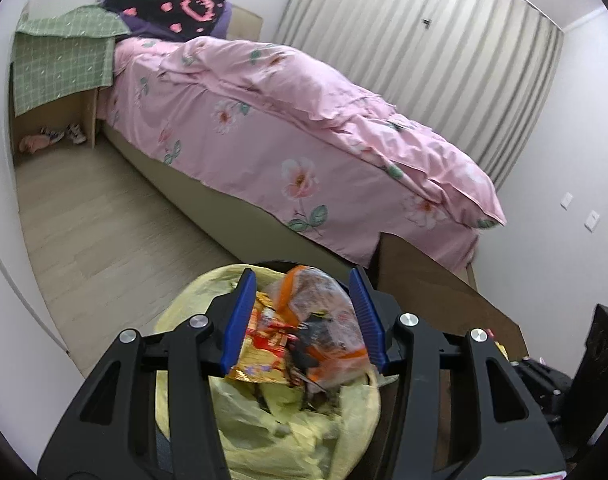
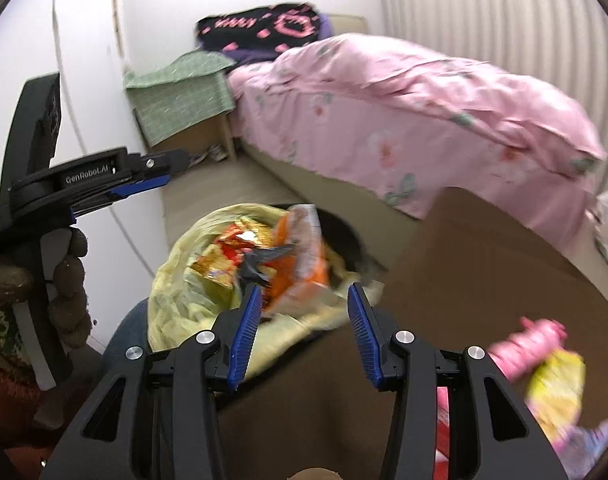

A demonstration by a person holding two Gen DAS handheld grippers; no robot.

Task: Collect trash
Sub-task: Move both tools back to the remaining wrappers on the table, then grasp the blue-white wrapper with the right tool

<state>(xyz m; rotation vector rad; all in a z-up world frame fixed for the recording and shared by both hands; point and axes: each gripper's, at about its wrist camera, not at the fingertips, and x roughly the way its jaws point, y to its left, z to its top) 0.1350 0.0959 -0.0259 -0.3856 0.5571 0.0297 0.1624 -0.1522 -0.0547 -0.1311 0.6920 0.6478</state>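
- Left gripper [image 1: 304,316]: jaws spread, empty, poised directly above the trash bin [image 1: 263,408].
- Right gripper [image 2: 304,328]: jaws spread, empty, just right of the bin.
- Orange wrapper [image 1: 324,320] and red-gold wrapper [image 1: 263,344] lie in the bin's yellow liner [image 1: 271,432].

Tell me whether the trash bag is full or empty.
Nearly full: the yellow trash bag holds wrappers piled to its rim, some poking above.

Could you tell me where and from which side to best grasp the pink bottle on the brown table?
Grip the pink bottle across its middle, coming from above with the right gripper. It seems to lie on its side on the table, a yellow wrapper against its near end.
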